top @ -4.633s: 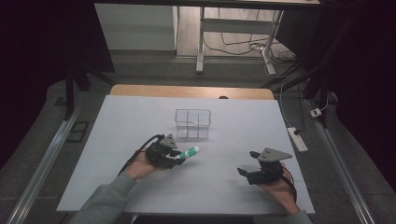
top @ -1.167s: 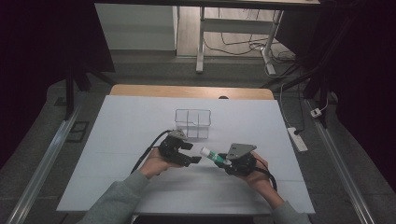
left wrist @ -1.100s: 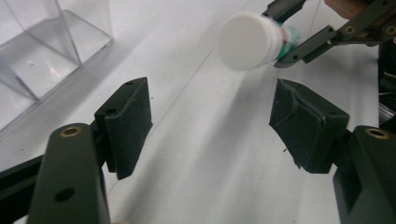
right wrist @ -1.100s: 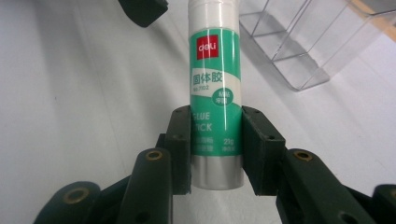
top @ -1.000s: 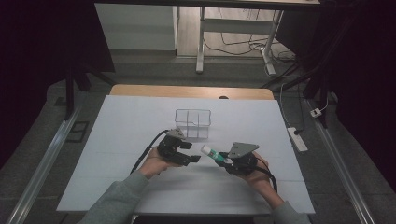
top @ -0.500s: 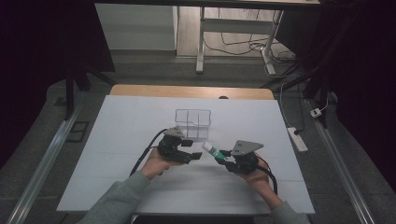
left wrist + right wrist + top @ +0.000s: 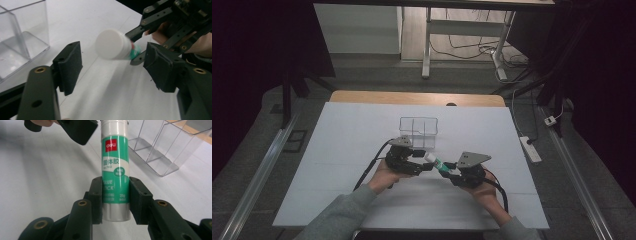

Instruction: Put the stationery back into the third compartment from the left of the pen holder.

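Glue stick [image 7: 115,167], green-labelled with a white cap, was clamped near its base between the 2 black jaws of the right gripper [image 7: 115,195], as the right gripper view showed. In the high view the stick [image 7: 436,162] pointed from the right gripper [image 7: 451,169] up and left toward the left gripper [image 7: 424,165], above the white table [image 7: 337,135] and between the 2 hands near the table's middle.

Left gripper view: the stick's white cap [image 7: 111,44] faced the camera in the gap between the jaws of the left gripper [image 7: 113,63], with clear space on either side and no pad touching it; those jaws had just been closing a little yet stood wide apart, released. Behind the cap, the right gripper [image 7: 140,45] and part of the person's right hand [image 7: 200,47] appeared at upper right.

Clear plastic organizer [image 7: 419,132], divided into compartments, stood on the table just beyond the 2 grippers; it also appeared at left in the left gripper view [image 7: 20,42] and at upper right in the right gripper view [image 7: 165,147]. The stick was outside it.
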Motion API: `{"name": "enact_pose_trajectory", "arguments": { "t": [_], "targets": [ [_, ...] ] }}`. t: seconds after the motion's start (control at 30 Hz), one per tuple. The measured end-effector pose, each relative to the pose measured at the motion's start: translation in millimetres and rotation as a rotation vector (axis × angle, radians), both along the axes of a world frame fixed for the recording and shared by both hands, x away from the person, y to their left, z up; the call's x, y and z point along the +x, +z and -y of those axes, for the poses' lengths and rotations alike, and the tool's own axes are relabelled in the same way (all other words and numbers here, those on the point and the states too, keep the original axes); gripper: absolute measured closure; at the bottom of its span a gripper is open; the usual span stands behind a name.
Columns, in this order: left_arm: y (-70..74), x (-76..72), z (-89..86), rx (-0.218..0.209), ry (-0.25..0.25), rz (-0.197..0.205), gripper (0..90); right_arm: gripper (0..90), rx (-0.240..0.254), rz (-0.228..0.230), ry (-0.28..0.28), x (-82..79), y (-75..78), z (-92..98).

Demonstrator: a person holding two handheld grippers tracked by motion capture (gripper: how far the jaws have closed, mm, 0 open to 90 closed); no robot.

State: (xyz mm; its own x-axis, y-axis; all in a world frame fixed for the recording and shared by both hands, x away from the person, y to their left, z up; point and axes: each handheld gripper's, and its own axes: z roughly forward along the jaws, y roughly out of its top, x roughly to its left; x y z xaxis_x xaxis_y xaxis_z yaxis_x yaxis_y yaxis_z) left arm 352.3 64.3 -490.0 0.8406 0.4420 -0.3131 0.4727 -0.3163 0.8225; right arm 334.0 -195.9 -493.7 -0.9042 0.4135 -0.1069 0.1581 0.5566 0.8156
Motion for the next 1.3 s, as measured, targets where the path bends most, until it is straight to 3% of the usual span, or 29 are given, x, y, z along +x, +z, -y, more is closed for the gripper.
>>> {"name": "enact_pose_trajectory", "arguments": {
  "t": [0.27, 0.43, 0.5, 0.6, 0.73, 0.9, 1.13, 1.3],
  "targets": [
    [-3.1, 0.2, 6.9, 0.017, -0.010, 0.001, 47.6, 64.8, 0.001, 0.002, 0.020, -2.6, -3.4, -6.0],
    [-1.9, 3.3, 2.4, -0.066, -0.041, -0.052, 58.4, 64.5, -0.021, 0.003, 0.023, -2.4, -6.1, -7.8],
    [-0.8, 2.6, 2.9, -0.063, -0.056, -0.052, 62.7, 64.6, -0.039, 0.010, 0.030, -3.3, -8.5, -10.9],
    [-1.2, 2.0, 3.5, -0.055, -0.063, -0.055, 63.3, 64.5, -0.062, 0.020, 0.036, -4.2, -9.9, -13.1],
    [0.0, 1.3, 3.1, -0.056, -0.070, -0.049, 63.8, 64.3, -0.058, 0.017, 0.036, -4.4, -9.6, -12.6],
    [2.8, -0.2, 2.1, -0.054, -0.065, -0.033, 64.1, 62.5, -0.024, 0.008, 0.031, -3.9, -10.2, -11.6],
    [8.2, 1.8, -8.0, -0.056, -0.027, -0.005, 64.2, 46.2, 0.029, -0.005, -0.024, -1.4, -7.0, -3.1],
    [10.8, 2.5, -13.1, -0.050, -0.009, 0.008, 64.1, 41.1, 0.044, -0.026, -0.057, 0.6, -7.4, 5.7]
  ]
}}
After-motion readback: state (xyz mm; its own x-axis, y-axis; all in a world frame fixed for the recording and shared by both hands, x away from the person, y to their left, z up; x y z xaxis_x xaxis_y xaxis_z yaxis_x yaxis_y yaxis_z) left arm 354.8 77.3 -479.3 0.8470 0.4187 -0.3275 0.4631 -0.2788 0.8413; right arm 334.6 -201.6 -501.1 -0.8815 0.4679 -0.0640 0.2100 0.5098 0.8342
